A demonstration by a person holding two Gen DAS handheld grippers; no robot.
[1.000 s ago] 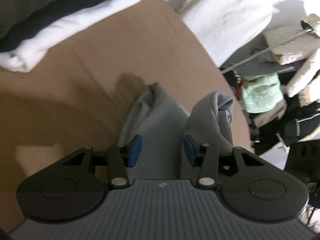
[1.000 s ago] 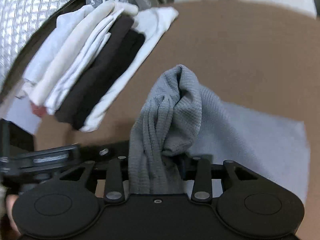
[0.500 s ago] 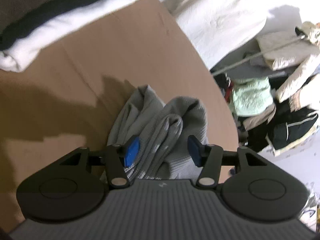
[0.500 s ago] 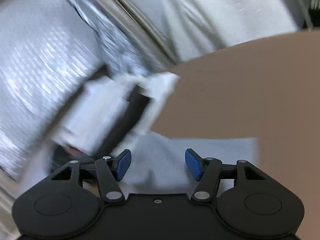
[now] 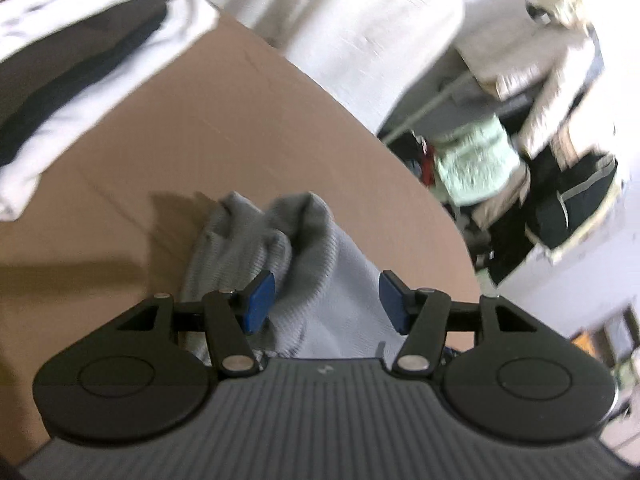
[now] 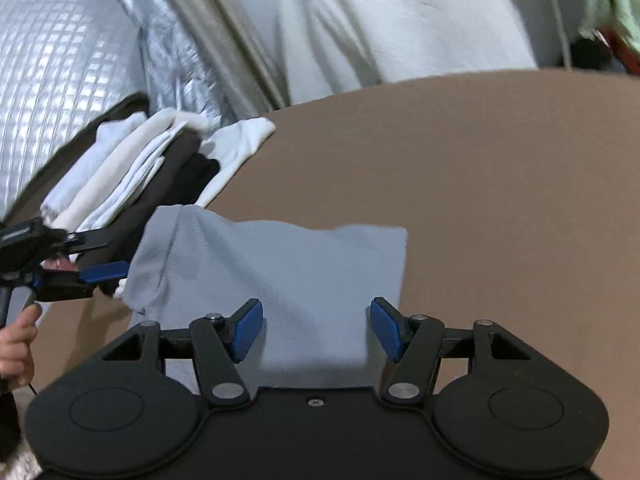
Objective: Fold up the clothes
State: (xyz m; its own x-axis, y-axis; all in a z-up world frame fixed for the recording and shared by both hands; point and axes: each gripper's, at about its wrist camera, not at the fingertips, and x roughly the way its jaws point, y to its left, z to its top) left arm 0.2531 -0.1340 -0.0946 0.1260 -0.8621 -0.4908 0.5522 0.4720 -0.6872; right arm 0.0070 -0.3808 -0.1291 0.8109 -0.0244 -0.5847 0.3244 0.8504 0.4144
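Observation:
A grey knit garment (image 6: pixel 280 272) lies folded into a rough rectangle on the brown table (image 6: pixel 500 184). My right gripper (image 6: pixel 316 328) is open and empty just above its near edge. In the left wrist view the same garment (image 5: pixel 304 256) bunches up between and beyond the fingers. My left gripper (image 5: pixel 326 300) is open with the cloth lying loose between its blue pads (image 5: pixel 260 300). The left gripper also shows in the right wrist view (image 6: pixel 96 276), open at the garment's left edge.
A stack of folded white and dark clothes (image 6: pixel 132 176) sits at the table's far left, also in the left wrist view (image 5: pixel 80 64). A white sheet (image 6: pixel 400 20) and silver quilted cover (image 6: pixel 60 60) lie beyond. A pile of clothes (image 5: pixel 520 140) lies past the table's right edge.
My right gripper let go of the bunched grey garment and drew back; the garment now lies flat and folded. My left gripper opened wider and stayed by the cloth.

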